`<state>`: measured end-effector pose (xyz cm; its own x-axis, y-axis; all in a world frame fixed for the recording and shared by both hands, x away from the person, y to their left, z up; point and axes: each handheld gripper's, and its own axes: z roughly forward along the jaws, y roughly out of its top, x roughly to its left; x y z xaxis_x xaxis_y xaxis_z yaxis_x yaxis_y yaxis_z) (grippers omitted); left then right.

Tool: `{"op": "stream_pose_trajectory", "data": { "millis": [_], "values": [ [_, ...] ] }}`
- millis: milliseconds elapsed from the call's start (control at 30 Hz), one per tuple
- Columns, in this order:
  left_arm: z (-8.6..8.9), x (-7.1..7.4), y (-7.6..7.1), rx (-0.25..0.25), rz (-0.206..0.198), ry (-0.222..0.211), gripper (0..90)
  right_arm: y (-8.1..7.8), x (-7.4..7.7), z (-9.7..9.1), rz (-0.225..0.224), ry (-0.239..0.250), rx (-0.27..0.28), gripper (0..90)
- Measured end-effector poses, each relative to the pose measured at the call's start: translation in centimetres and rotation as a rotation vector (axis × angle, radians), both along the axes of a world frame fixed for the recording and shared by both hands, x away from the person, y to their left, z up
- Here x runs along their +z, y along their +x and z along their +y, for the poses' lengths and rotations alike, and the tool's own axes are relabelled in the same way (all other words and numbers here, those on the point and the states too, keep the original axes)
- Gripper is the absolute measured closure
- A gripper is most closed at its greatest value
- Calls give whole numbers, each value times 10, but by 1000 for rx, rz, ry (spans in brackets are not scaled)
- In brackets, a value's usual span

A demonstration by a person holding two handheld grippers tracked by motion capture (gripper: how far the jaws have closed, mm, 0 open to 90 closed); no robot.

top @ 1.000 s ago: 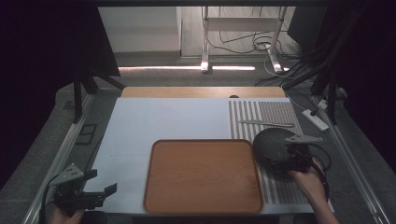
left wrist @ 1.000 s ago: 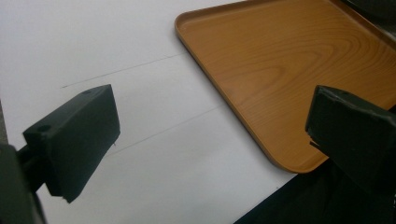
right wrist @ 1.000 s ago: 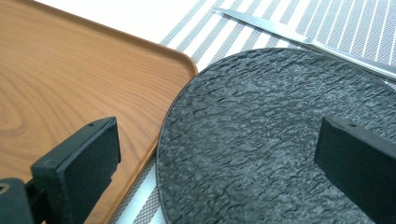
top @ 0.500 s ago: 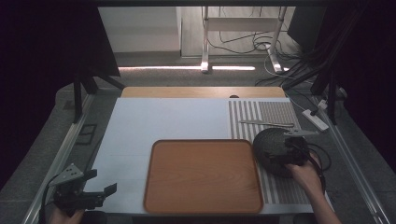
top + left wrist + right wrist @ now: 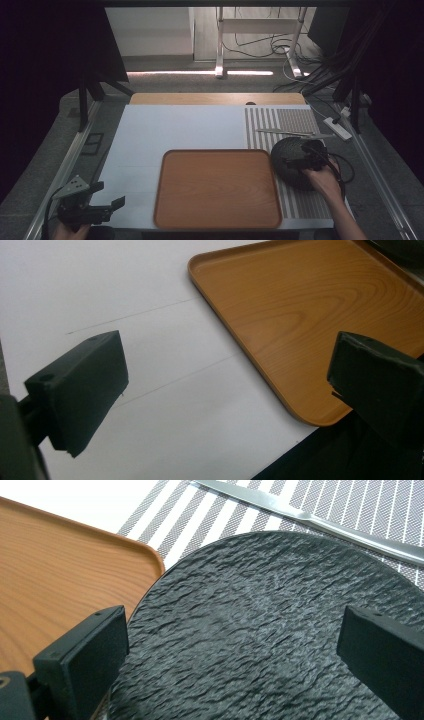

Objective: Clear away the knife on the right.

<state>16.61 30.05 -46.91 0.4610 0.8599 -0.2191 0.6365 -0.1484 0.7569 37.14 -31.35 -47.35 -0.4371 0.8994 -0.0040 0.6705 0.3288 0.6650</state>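
Plate (image 5: pixel 292 161) unmoved; right gripper (image 5: pixel 295 163) now farther left

dim, dark-edged high view; brighter, sharp gripper views with soft glare on the knife (image 5: pixel 320 522)

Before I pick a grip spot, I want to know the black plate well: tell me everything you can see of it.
The black plate is round, dark and matt, with a rough, wrinkled, stone-like surface. It is empty and lies on the striped grey placemat, right of the wooden tray; its left edge meets or slightly overlaps the tray's corner. A knife lies beyond it, apart. The right gripper is over its near part with jaws spread wide, not clamped on it.
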Motion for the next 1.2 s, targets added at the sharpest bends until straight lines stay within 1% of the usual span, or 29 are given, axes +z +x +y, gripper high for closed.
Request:
{"op": "stream_pose_trajectory", "data": {
  "millis": [167,433,700,867,1200],
  "values": [
    [0,0,0,0,-1,-1,29,8,-1,1,8,-25,-13,9],
    [0,0,0,-1,0,-2,29,20,-1,1,30,-29,-27,5],
    [0,0,0,0,0,-3,29,36,-4,-6,50,-26,-64,0],
    [0,0,0,0,1,-4,29,44,-7,-8,64,-33,-73,0],
    [1,0,0,1,-1,-8,29,61,-8,-7,61,-46,-86,0]
  ]
}}
